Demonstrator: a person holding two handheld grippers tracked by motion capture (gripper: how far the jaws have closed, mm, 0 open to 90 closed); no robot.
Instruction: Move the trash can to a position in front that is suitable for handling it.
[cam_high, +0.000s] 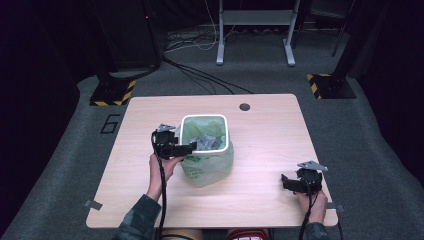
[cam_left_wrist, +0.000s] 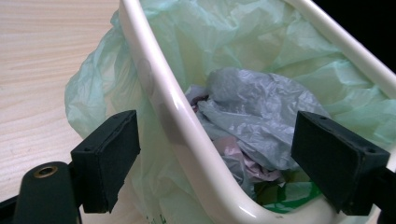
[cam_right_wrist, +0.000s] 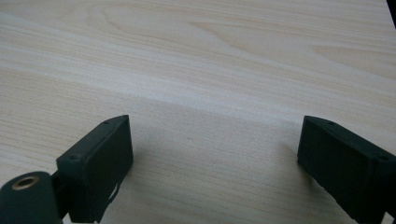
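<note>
A white bin (cam_high: 226, 135) lined with a pale green bag (cam_high: 207, 167) stands in the middle of the wooden table (cam_high: 265, 125). Crumpled grey plastic (cam_left_wrist: 261, 112) and other scraps lie inside it. My left gripper (cam_high: 192, 146) is at the bin's left corner, open. In the left gripper view its jaws straddle the white rim (cam_left_wrist: 168, 107), one outside against the green liner (cam_left_wrist: 93, 93) and one over the inside, with neither pad pressing on anything. My right gripper (cam_high: 285, 181) rests open near the table's front right corner, and in the right gripper view nothing but bare wood lies between its jaws.
A round cable hole (cam_high: 244, 107) sits near the table's far edge. Pieces of grey tape (cam_high: 93, 204) mark the front corners. Beyond the table are cables on the floor, a white frame (cam_high: 255, 30) and black stands with striped bases (cam_high: 112, 92).
</note>
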